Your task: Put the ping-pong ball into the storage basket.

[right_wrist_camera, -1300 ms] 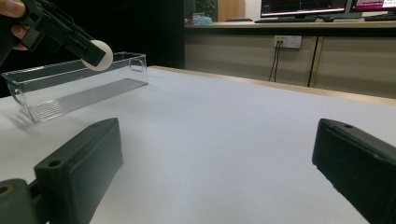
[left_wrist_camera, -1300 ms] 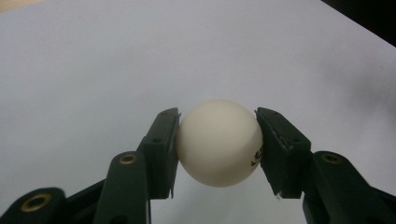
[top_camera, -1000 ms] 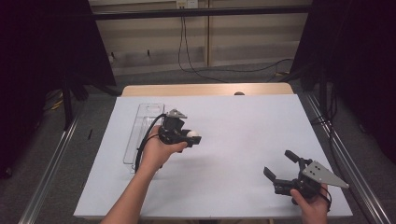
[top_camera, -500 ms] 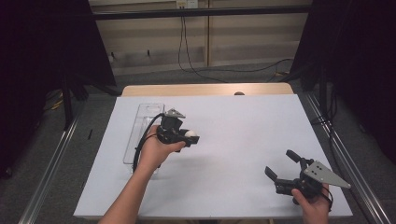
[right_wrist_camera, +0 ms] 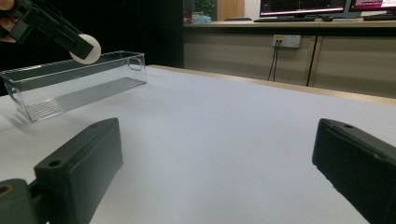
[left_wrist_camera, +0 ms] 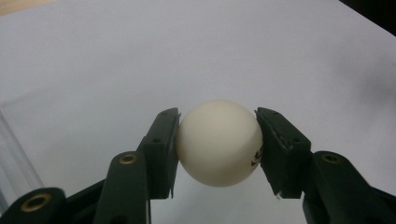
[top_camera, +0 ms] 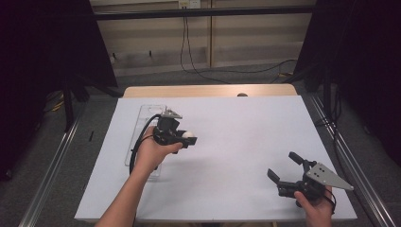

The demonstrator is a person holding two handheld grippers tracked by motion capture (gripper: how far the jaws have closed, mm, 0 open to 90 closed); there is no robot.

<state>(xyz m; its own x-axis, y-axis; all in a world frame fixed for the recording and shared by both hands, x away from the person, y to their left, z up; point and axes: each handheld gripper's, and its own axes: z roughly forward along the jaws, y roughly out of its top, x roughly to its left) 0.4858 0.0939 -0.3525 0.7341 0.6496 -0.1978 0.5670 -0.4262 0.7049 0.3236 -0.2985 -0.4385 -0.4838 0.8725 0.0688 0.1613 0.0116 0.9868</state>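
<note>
While the left gripper (top_camera: 185, 137), left of centre in the high view, pinches a white ball (left_wrist_camera: 219, 142) above the white table (top_camera: 236, 142) beside a clear tray (right_wrist_camera: 70, 86), the right gripper (top_camera: 286, 168), lower right, rests with jaws spread and empty.

Left claw (top_camera: 188, 138) clamped, right claw (top_camera: 285, 166) agape

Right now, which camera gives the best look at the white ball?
The left gripper view: the white ball sits large and sharp between the left gripper jaws. The high view shows a small dot, the right gripper view a distant edge above the clear tray.
</note>
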